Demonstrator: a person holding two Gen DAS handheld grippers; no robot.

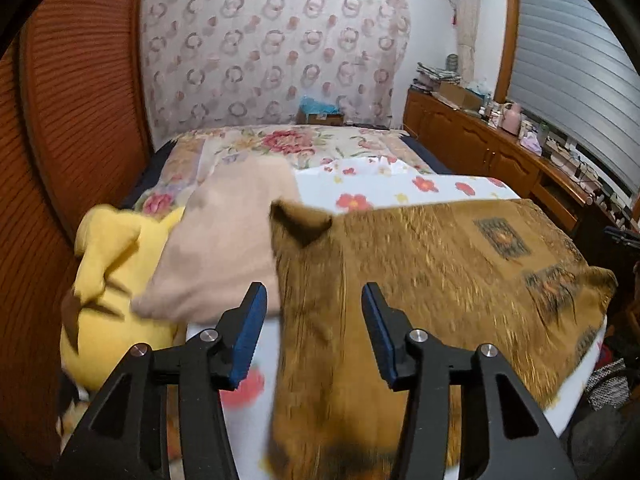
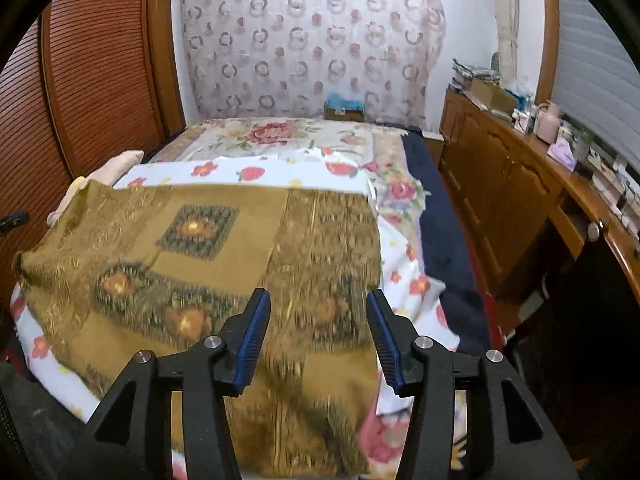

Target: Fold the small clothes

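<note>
Golden-brown patterned woven cloth lay spread on the floral-sheeted bed, one far corner curled. Both the left gripper and right gripper hovered released, grasping nothing. A hasty pinch could bunch the loose weave, skewing the fold.

One brown cloth, one yellow plush, one beige pillow

The bed carries all items; its dark blue base cover shows along the right edge. A cream bedspread with large red flowers covers the head end. A white sheet with small red flowers overlaps it and extends to the foot edge. A golden-brown patterned cloth lies spread flat on the white sheet, across the foot half of the bed; one corner near the left edge is turned up. A beige cushion lies at the left edge, touching the cloth. A yellow plush toy sits beside it at the left foot corner.
</note>
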